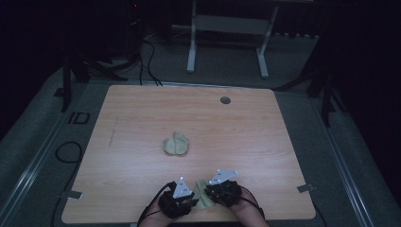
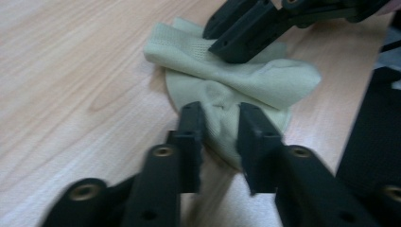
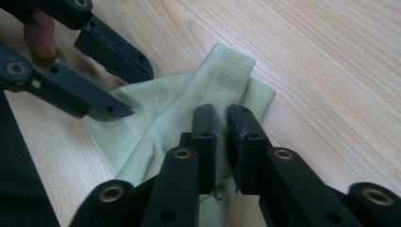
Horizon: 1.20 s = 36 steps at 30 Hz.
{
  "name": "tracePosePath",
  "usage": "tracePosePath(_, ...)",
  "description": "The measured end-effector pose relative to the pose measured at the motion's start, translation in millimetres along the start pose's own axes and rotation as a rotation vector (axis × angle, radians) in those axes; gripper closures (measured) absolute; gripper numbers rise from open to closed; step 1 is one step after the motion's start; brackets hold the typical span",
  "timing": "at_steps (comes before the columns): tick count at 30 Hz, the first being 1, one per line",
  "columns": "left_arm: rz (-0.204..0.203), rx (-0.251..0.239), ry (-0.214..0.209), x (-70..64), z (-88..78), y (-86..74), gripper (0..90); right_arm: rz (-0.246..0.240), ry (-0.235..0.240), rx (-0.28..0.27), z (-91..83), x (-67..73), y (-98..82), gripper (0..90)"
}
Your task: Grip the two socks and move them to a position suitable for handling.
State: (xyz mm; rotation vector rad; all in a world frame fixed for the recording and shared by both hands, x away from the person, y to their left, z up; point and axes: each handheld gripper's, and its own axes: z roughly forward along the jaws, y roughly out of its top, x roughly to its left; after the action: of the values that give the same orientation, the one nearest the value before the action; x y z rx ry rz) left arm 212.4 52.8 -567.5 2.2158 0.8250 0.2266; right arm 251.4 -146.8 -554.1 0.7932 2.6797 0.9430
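Observation:
A pale green sock (image 1: 202,197) lies crumpled near the table's front edge, between my two grippers. In the left gripper view the sock (image 2: 265,80) bunches up between the black jaws of my left gripper (image 2: 221,111), which pinch its near edge. In the right gripper view my right gripper (image 3: 222,111) is shut on a folded, ribbed band of the sock (image 3: 161,109). The two grippers face each other across the cloth: the right gripper (image 2: 227,38) reaches in from the top of the left gripper view, and the left gripper (image 3: 135,92) from the upper left of the right gripper view. In the high view the left gripper (image 1: 182,201) and the right gripper (image 1: 221,191) sit side by side.
A second pale green bundle of cloth (image 1: 176,144) lies at the middle of the wooden table (image 1: 142,118). A round grey grommet (image 1: 225,100) sits near the far edge. Beyond the table stand a white desk frame (image 1: 191,47) and floor cables (image 1: 146,56).

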Motion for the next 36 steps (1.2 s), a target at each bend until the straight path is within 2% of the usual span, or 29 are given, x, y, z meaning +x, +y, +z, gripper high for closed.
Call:
tracePosePath(2,-0.038,-0.003,-0.003,1.6,0.9,1.2,83.6,-0.004,-0.012,0.001,-0.4,1.7,0.8,84.0)
tracePosePath(3,-0.042,-0.005,0.003,2.1,0.9,1.8,86.3,-0.006,-0.019,-0.001,-1.3,2.3,1.4,84.4)
tracePosePath(7,-0.012,-0.011,0.021,2.7,-5.1,5.1,87.8,-0.007,-0.03,-0.04,-14.2,3.2,5.4,84.6)
tracePosePath(12,-0.008,-0.039,0.024,10.2,-19.1,10.8,87.8,0.029,-0.063,-0.111,-42.6,-6.7,12.1,84.5)
tracePosePath(13,-0.008,-0.039,0.024,10.2,-19.1,10.8,87.9,0.029,-0.063,-0.111,-42.6,-6.7,12.1,84.5)
tracePosePath(14,0.014,-0.04,0.028,13.2,-25.5,12.3,87.9,0.035,-0.064,-0.124,-49.0,-9.2,12.6,84.6)
tracePosePath(15,0.018,-0.044,0.029,15.1,-28.8,12.8,87.8,0.044,-0.079,-0.145,-60.7,-13.1,11.9,84.5)
tracePosePath(19,0.037,-0.034,0.01,21.0,-37.0,14.4,87.8,0.062,-0.095,-0.154,-72.8,-19.6,5.8,84.5)
tracePosePath(20,0.065,-0.031,0.0,24.9,-40.9,14.0,87.8,0.077,-0.091,-0.155,-75.5,-22.1,2.3,84.5)
tracePosePath(21,0.068,-0.026,-0.015,26.8,-41.5,13.7,87.6,0.103,-0.084,-0.149,-79.2,-25.7,-5.6,84.5)
tracePosePath(24,0.092,-0.013,-0.028,31.8,-40.6,12.2,87.6,0.133,-0.071,-0.136,-80.5,-29.1,-18.7,84.4)
tracePosePath(27,0.095,0.013,-0.05,35.1,-33.0,10.7,87.6,0.145,-0.07,-0.107,-75.5,-30.2,-31.6,84.4)
tracePosePath(28,0.089,0.024,-0.059,35.6,-29.6,10.2,87.6,0.163,-0.066,-0.085,-70.1,-31.9,-39.7,84.4)
tracePosePath(34,0.085,0.044,-0.078,35.1,-13.1,7.2,87.2,0.187,-0.087,-0.061,-62.1,-40.5,-50.4,84.2)
tracePosePath(35,0.081,0.039,-0.065,34.9,-12.1,7.2,85.7,0.193,-0.084,-0.058,-61.2,-42.3,-51.2,82.8)
tracePosePath(36,0.074,0.028,-0.06,35.2,-12.0,7.5,75.3,0.2,-0.079,-0.061,-60.9,-44.3,-51.6,78.2)
